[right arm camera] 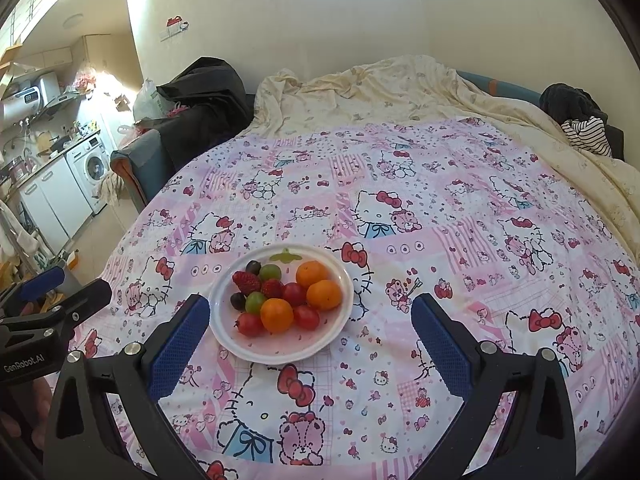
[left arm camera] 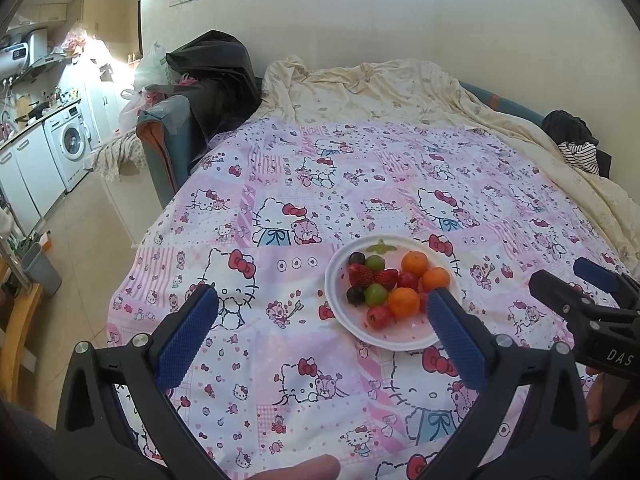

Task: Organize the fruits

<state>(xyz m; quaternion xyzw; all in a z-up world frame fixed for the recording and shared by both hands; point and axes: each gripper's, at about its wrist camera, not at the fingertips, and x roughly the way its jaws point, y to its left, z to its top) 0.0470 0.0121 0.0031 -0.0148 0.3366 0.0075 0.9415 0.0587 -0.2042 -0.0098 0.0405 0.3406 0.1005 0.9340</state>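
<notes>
On the pink cartoon-cat sheet [right arm camera: 400,208] of the bed, a white plate [right arm camera: 224,320] of mixed fruits [right arm camera: 286,296] sat while the left claw [left arm camera: 322,312] and right claw [right arm camera: 310,324] both hung spread wide, holding nothing.

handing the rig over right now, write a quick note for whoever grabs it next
Left gripper: open, empty, held above the cloth just short of the plate.
Right gripper: open, empty, also above the cloth, to the right of the plate.
White plate sits on the Hello Kitty tablecloth and holds all the fruit in one mixed pile: three oranges, two strawberries, two green grapes, two dark grapes and some small red fruits.
Done: nothing sorted, no fruit lifted.
Left: the whole job. No other container is in view.
</notes>
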